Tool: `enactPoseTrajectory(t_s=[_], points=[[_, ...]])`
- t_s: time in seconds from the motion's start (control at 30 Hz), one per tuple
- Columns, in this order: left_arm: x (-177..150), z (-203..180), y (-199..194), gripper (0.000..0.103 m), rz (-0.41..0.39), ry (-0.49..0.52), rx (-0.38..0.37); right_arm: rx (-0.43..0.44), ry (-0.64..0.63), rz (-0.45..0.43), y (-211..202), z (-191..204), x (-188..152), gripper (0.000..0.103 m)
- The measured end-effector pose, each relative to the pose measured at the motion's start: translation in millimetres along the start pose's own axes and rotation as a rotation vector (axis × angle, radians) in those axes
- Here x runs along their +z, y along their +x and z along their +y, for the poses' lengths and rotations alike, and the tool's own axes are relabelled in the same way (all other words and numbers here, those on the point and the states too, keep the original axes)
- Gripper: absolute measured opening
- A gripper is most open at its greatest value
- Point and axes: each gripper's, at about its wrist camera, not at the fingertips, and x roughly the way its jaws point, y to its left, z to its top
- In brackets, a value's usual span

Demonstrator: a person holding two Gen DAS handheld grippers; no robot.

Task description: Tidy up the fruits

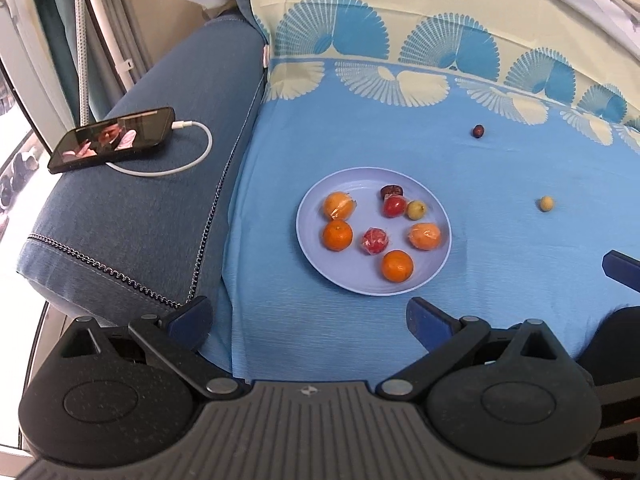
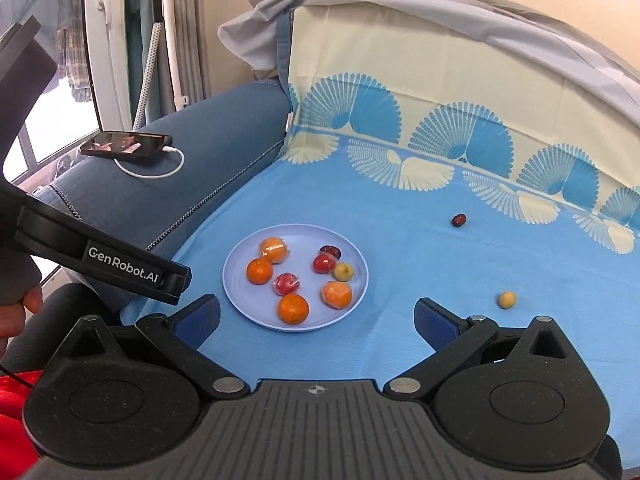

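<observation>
A sofa covered with a blue cloth printed with cream and blue fan shapes fills both views, and a denim-blue armrest stands at its left. A black phone lies on the armrest with a white cable plugged into it. On the cloth sits a pale lavender plate that holds eight small fruits: two bare oranges, two orange fruits in clear wrap, two red fruits in wrap, a yellow-green fruit and a dark red date at the far side. Two fruits lie loose on the cloth, well apart from the plate: a dark red one near the fan border and a yellow one to the right. The left tongs hang wide open and empty, just short of the plate's near rim. The right tongs also gape wide with nothing between the blue pads, near the plate's near edge, the yellow loose fruit just beyond the right finger. In the right wrist view the left tongs' black body reaches in from the left, with a hand at its handle.
</observation>
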Motion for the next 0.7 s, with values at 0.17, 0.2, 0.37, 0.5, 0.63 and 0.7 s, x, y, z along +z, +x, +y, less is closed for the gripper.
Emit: enactPoseTrajectory(t_s=[0.17,0.2,0.37,0.5,0.63,0.7], points=[[-2.3,0.5,-5.6,0.103,-0.008,-0.003,0.003,0.003,-0.006,-0.013,-4.9,2.1,-0.6,0.102],[-2.6,0.5,-6.0,0.103,-0.007,-0.004,0.003,0.005,-0.009,-0.014,-5.4,2.5,-1.0,0.102],[-2.5,1.2,-7.5,0.103,-0.013,-0.004,0.001,0.007,-0.016,-0.018,-7.3,5.3,-1.1,0.102],[-3.9,1.9,-6.6,0.103,-0.011,-0.006,-0.003,0.003,-0.013,-0.018,-7.8,5.0,-1.4,0.102],[-4.4,3.8,-5.8,0.103,-0.009,-0.012,-0.006,0.001,-0.013,-0.018,-7.5,6.1,-1.0,0.102],[-4.8,4.8,-5.2,0.103,-0.008,-0.014,-0.008,0.001,-0.014,-0.018,-7.5,6.2,-0.9,0.102]])
